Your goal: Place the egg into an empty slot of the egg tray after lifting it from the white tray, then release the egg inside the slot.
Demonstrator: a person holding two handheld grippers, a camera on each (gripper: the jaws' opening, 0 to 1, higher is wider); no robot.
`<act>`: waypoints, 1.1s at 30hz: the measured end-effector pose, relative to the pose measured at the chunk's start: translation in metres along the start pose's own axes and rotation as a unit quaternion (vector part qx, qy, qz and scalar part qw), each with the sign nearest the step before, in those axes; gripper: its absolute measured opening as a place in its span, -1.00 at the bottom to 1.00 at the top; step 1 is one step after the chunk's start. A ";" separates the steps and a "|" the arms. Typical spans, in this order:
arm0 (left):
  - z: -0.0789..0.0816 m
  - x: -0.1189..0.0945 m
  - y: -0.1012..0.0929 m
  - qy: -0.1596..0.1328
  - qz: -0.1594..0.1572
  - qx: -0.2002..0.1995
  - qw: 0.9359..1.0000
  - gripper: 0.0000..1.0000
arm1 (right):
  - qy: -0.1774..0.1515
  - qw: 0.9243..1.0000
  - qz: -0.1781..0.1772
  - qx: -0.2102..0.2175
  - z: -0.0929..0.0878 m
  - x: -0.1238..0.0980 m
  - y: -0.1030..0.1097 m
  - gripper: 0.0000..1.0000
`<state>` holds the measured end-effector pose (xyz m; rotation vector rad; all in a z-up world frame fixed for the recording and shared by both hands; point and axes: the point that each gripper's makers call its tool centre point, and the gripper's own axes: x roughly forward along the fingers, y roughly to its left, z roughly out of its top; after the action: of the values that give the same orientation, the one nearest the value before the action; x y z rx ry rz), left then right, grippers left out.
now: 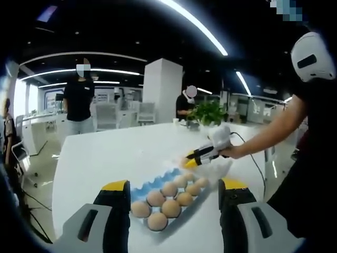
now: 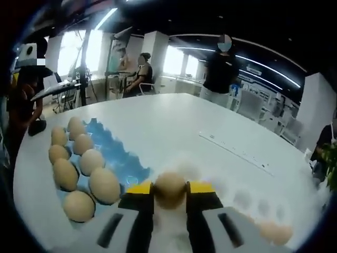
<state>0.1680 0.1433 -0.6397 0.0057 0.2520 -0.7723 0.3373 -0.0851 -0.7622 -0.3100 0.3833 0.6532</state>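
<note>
one egg [image 2: 169, 190] clamped in right gripper [image 2: 169, 192] above white tray [image 2: 247, 203]; left gripper [image 1: 175, 196] wide open, empty, near egg tray [image 1: 152, 185].

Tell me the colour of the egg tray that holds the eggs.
Blue; the egg tray shows best in the right gripper view.

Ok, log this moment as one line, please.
phase: egg lifted | right gripper: shut on beige egg, over white tray | left gripper: open, idle | blue egg tray: slots free

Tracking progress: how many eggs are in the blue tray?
8 eggs, in two rows of four along the tray's left side in the right gripper view; none looks hidden.
</note>
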 end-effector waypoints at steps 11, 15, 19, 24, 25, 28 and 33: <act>-0.005 0.003 -0.001 0.004 -0.004 -0.002 1.000 0.37 | -0.023 1.000 -0.004 0.014 0.014 -0.008 -0.002 -0.55; -0.004 0.002 0.000 0.002 -0.005 -0.002 1.000 0.38 | -0.023 1.000 -0.002 0.013 0.016 -0.006 0.001 -0.55; -0.003 0.001 0.001 0.001 -0.005 0.000 1.000 0.38 | -0.026 1.000 0.001 0.014 0.020 -0.006 0.005 -0.55; -0.003 -0.001 0.002 0.001 -0.005 -0.001 1.000 0.38 | -0.033 0.999 0.004 0.015 0.027 -0.003 0.010 -0.55; -0.003 -0.002 0.002 0.001 -0.005 0.000 1.000 0.38 | -0.035 0.999 0.003 0.009 0.028 -0.002 0.011 -0.55; -0.003 -0.003 0.003 0.000 -0.004 0.000 1.000 0.38 | -0.036 0.999 0.010 0.007 0.032 0.000 0.016 -0.55; -0.001 -0.004 0.003 -0.002 -0.005 0.001 1.000 0.38 | -0.039 0.999 0.018 0.007 0.037 0.005 0.024 -0.55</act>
<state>0.1673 0.1485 -0.6402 0.0050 0.2486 -0.7814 0.3347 -0.0501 -0.7353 -0.2646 0.3198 0.6953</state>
